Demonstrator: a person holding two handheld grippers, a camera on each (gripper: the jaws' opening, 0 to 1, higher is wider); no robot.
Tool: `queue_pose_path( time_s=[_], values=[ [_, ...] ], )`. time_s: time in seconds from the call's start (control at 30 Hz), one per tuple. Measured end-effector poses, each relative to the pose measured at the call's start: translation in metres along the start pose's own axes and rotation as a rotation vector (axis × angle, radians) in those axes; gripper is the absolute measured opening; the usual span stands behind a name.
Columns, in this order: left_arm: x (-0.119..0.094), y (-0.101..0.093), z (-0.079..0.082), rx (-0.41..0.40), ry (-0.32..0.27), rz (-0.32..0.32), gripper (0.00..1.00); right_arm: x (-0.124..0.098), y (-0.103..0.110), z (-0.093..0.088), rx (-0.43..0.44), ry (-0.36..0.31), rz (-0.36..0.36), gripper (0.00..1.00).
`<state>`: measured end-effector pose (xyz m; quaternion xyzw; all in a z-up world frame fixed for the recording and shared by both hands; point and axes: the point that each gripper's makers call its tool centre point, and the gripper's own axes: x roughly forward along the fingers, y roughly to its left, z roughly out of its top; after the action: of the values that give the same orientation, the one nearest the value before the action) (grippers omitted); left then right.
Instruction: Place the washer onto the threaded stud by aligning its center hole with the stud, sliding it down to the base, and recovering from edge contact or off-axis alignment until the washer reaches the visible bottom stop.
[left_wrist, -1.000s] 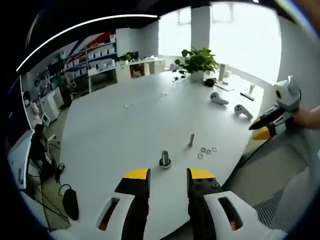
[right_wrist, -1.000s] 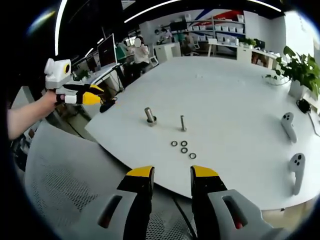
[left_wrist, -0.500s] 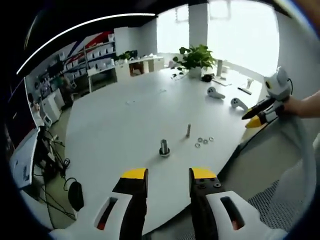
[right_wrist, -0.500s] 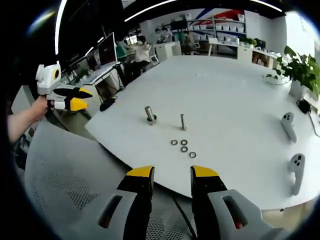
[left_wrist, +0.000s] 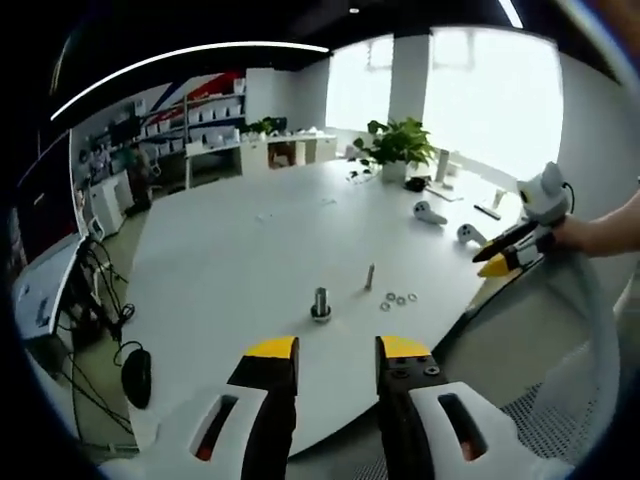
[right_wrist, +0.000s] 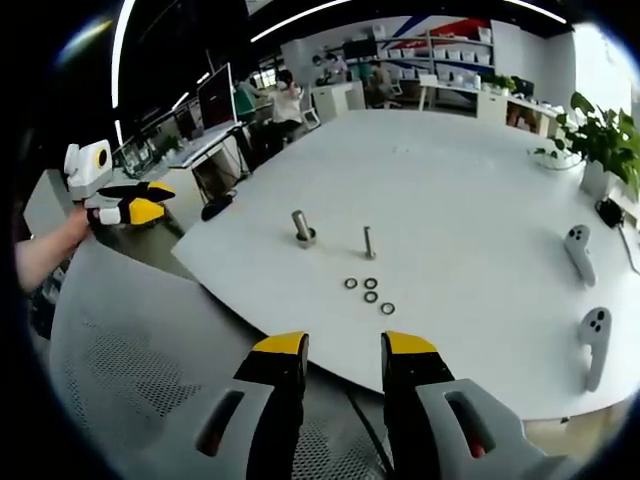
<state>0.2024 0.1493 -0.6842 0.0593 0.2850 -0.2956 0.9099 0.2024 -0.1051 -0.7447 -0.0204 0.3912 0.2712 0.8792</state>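
Four washers (right_wrist: 369, 292) lay loose on the white surface (right_wrist: 470, 200), just near of the slim threaded stud (right_wrist: 368, 242), handy for picking. I held my left gripper (left_wrist: 335, 352) and right gripper (right_wrist: 343, 348) back, both parted and empty.

Four washers (right_wrist: 369, 291), one threaded stud (right_wrist: 368, 243), one thicker bolt (right_wrist: 302, 228), two white handheld controllers (right_wrist: 576, 252) and one potted plant (left_wrist: 398, 150) sit on the surface (right_wrist: 470, 190).
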Motion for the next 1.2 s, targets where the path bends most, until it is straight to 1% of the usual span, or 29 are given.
queue_pose_path(
  time_s=[0.03, 0.1, 0.2, 0.27, 0.33, 0.4, 0.43, 0.5, 0.6, 0.67, 0.87, 1.0, 1.07, 1.2],
  values=[
    [0.0, -0.001, -0.002, 0.002, 0.006, 0.001, 0.28, 0.0, 0.0, 0.0, 0.0, 0.001, 0.001, 0.32],
    [-0.003, -0.003, -0.003, 0.003, -0.009, 0.002, 0.28, 0.001, 0.001, 0.0, -0.004, 0.001, 0.005, 0.32],
    [-0.004, -0.004, -0.008, 0.003, -0.007, 0.005, 0.27, 0.0, 0.003, 0.0, -0.01, 0.004, 0.014, 0.32],
    [-0.004, 0.002, -0.01, -0.005, -0.019, 0.01, 0.26, 0.001, 0.004, 0.0, -0.011, 0.004, 0.018, 0.32],
    [-0.004, -0.001, -0.009, -0.015, -0.037, -0.006, 0.25, 0.001, 0.004, -0.001, -0.009, 0.002, 0.023, 0.32],
    [-0.003, 0.001, -0.01, -0.018, -0.025, -0.008, 0.26, 0.001, 0.007, 0.0, -0.017, 0.002, 0.03, 0.32],
    [-0.001, 0.004, -0.011, -0.007, -0.019, -0.005, 0.26, 0.002, 0.007, 0.001, -0.022, 0.003, 0.032, 0.32],
    [-0.001, 0.005, -0.011, 0.001, -0.018, -0.006, 0.26, 0.002, 0.007, 0.001, -0.018, 0.001, 0.035, 0.32],
    [0.0, 0.005, -0.014, -0.012, -0.006, -0.012, 0.27, 0.002, 0.007, 0.001, -0.011, -0.002, 0.035, 0.32],
    [0.0, 0.006, -0.015, 0.003, 0.002, -0.002, 0.27, 0.002, 0.006, 0.002, -0.003, -0.005, 0.033, 0.32],
    [-0.001, 0.008, -0.013, -0.01, -0.018, 0.008, 0.28, 0.002, 0.006, 0.001, 0.0, -0.002, 0.038, 0.32],
    [0.001, 0.009, -0.016, -0.011, 0.002, 0.006, 0.27, 0.001, 0.006, 0.001, 0.011, -0.008, 0.039, 0.32],
    [0.001, 0.008, -0.016, -0.01, -0.002, 0.003, 0.27, 0.001, 0.007, 0.002, -0.003, -0.014, 0.041, 0.32],
    [0.001, 0.008, -0.018, -0.002, 0.008, 0.01, 0.27, 0.001, 0.007, 0.003, -0.002, -0.018, 0.044, 0.32]
  ],
)
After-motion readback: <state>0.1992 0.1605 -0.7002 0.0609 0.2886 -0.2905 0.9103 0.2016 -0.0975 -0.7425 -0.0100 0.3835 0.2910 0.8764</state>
